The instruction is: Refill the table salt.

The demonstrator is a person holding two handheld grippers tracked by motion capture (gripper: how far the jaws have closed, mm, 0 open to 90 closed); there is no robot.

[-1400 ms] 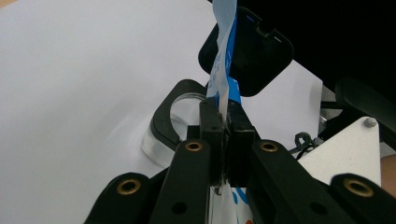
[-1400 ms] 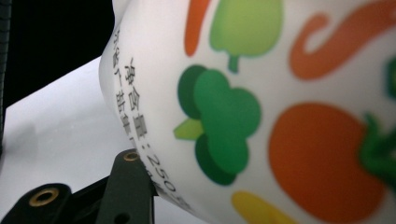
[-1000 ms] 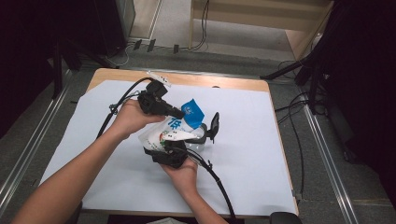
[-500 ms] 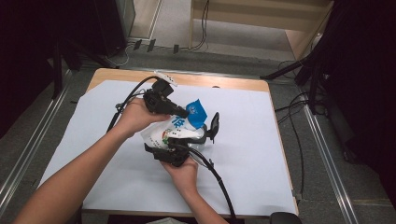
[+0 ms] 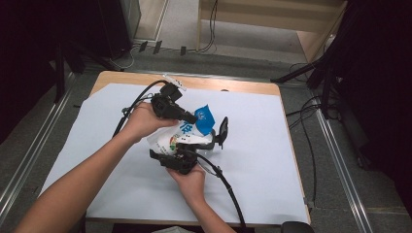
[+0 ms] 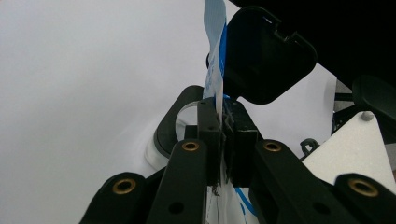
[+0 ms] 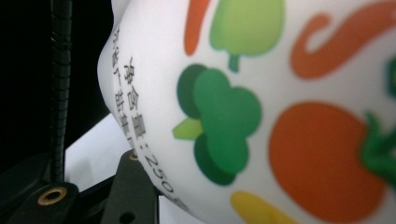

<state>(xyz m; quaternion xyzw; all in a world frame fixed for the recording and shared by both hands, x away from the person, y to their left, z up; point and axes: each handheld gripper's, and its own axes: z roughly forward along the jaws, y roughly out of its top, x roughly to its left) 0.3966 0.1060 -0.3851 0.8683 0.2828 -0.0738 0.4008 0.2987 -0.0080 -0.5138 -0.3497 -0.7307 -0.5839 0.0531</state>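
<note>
2 grippers hold 1 pouch point(image 5: 180, 135) above the table point(image 5: 252, 165). Left gripper point(image 6: 223, 126) is clamped on its blue top edge; right gripper point(image 5: 216, 133) is pressed against its printed side, grip unclear. Opening or pouring looks not yet done.

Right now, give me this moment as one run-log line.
left gripper: shut on pouch top edge | right gripper: at pouch body, jaw state unclear | pouch: held over white sheet
</note>
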